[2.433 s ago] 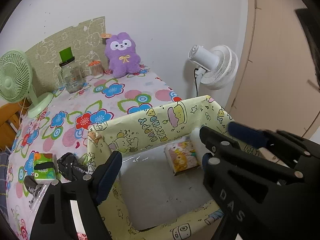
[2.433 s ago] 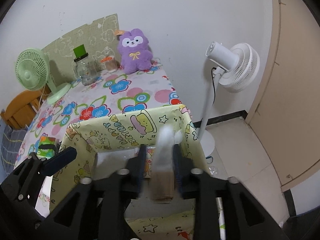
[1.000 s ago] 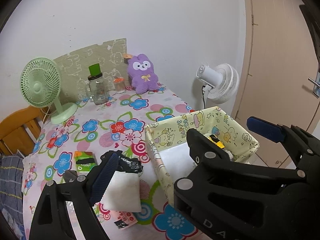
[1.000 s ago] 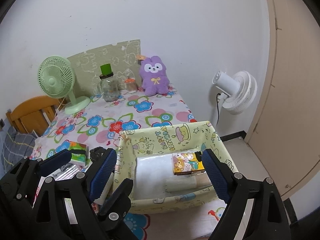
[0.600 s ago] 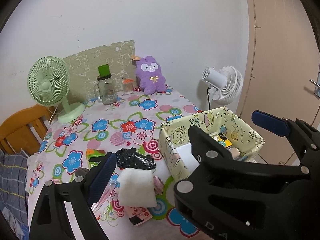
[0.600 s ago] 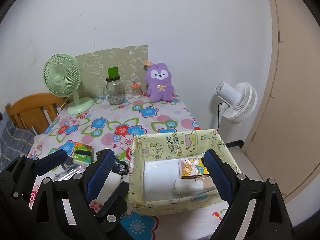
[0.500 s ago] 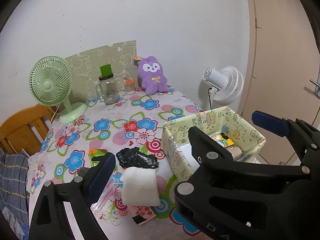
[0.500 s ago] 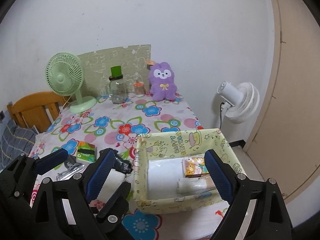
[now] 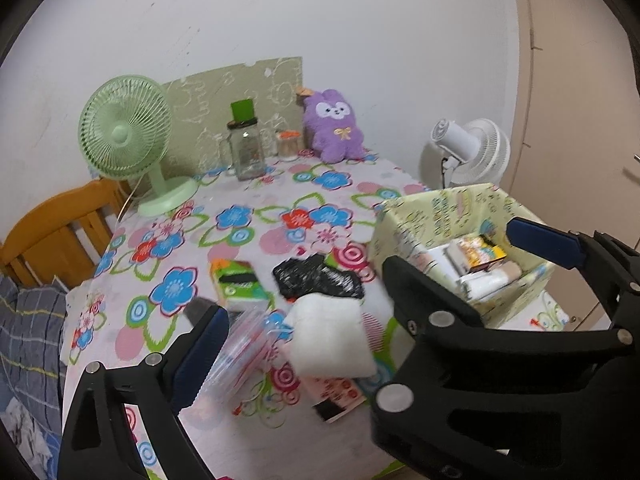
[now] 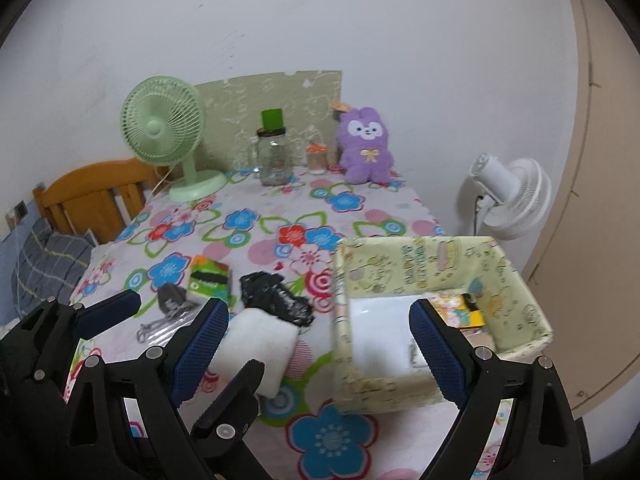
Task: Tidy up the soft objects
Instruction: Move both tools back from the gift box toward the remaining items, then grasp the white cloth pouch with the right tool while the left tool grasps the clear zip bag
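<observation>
A yellow cartoon-print box [image 9: 440,208] [image 10: 420,264] stands at the table's right edge. It holds a cartoon tissue pack [image 9: 476,252] and a rolled white and tan cloth [image 9: 488,280]. Left of it lie a white soft pad [image 9: 328,336] [image 10: 256,340], a crumpled black bag [image 9: 320,280] [image 10: 276,296] and a green tissue pack [image 9: 236,280] [image 10: 208,276]. My left gripper [image 9: 368,276] hangs wide open above the white pad. My right gripper [image 10: 318,320] is open above the box's left wall, empty. The two grippers overlap. A purple plush [image 10: 364,148] sits by the wall.
A clear zip bag [image 9: 240,352], a pink printed packet [image 9: 336,396] and a grey item [image 10: 172,300] lie near the front. At the back stand a green fan [image 10: 164,136], a glass jar [image 10: 274,160] and a small jar [image 10: 316,158]. A white floor fan [image 10: 508,196] stands right, a wooden chair [image 10: 92,192] left.
The right gripper let go of the white and tan roll, which now lies in the box. Both grippers drew back and left from the box; more of the table shows.
</observation>
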Demonstrator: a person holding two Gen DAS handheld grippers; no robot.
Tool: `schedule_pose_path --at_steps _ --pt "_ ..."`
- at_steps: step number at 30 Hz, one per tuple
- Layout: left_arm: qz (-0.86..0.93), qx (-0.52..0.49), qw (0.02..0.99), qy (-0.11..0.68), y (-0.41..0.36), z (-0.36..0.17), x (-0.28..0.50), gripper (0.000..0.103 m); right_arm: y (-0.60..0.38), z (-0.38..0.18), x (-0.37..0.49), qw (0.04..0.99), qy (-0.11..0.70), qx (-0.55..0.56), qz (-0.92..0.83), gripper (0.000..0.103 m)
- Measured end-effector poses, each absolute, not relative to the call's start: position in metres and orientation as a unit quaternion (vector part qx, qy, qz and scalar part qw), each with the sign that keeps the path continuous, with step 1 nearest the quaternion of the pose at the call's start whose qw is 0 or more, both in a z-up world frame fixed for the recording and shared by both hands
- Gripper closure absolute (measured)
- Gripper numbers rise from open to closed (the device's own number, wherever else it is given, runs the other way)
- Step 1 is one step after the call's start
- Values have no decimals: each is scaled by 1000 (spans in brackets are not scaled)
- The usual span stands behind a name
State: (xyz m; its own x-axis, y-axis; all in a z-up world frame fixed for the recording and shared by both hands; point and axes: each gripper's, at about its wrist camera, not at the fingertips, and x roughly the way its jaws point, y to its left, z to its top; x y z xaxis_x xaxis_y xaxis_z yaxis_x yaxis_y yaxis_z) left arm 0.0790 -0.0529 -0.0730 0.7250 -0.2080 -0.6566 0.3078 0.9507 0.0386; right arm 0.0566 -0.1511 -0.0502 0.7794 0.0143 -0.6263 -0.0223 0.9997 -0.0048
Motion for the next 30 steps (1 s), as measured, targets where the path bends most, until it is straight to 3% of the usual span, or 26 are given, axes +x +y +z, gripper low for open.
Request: schedule_pose_path --at_steps 30 --pt "-63 36 917 393 16 -133 97 6 -105 -110 81 917 395 -1 56 9"
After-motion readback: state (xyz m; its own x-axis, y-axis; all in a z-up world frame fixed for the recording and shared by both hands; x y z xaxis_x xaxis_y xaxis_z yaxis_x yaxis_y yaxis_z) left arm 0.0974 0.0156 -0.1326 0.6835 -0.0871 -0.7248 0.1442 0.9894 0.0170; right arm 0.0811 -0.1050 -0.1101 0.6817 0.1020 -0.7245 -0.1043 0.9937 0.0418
